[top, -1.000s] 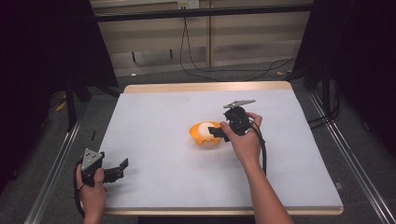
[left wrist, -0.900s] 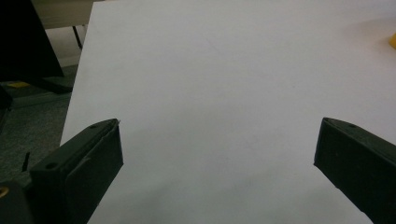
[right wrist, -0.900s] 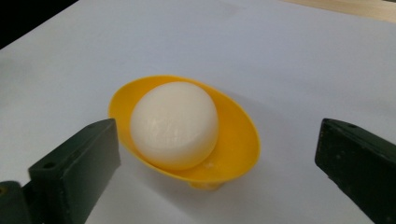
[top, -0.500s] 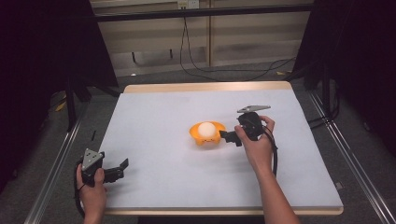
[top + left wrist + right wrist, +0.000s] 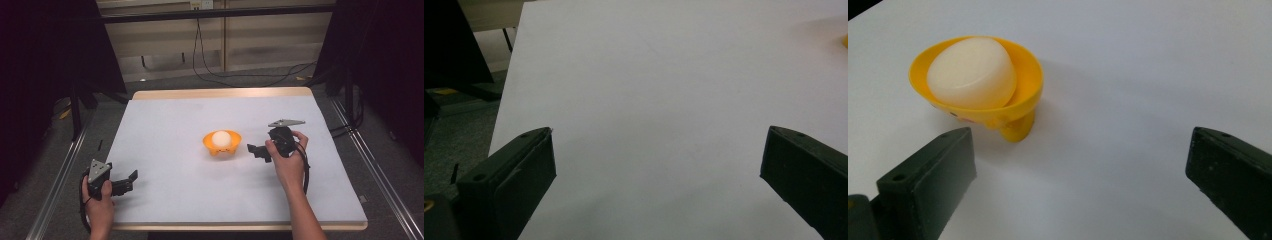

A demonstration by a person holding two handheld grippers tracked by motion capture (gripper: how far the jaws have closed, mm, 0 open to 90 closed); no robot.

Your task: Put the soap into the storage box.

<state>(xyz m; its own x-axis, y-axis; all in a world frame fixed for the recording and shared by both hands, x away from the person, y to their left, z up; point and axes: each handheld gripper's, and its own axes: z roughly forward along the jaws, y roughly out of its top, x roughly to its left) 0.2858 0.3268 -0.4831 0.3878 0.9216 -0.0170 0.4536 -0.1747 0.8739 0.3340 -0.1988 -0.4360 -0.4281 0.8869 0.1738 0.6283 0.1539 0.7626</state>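
Drawing right gripper (image 5: 253, 151) clear of cup (image 5: 222, 143) holding egg (image 5: 221, 138) mid-table, jaws just spread, empty; next, parking near right edge.

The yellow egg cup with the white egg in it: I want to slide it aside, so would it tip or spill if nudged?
Probably tippy: the yellow egg cup has a wide bowl on a narrow foot. The white egg lies loosely tilted inside, so it may roll out. Both look like light, smooth plastic.
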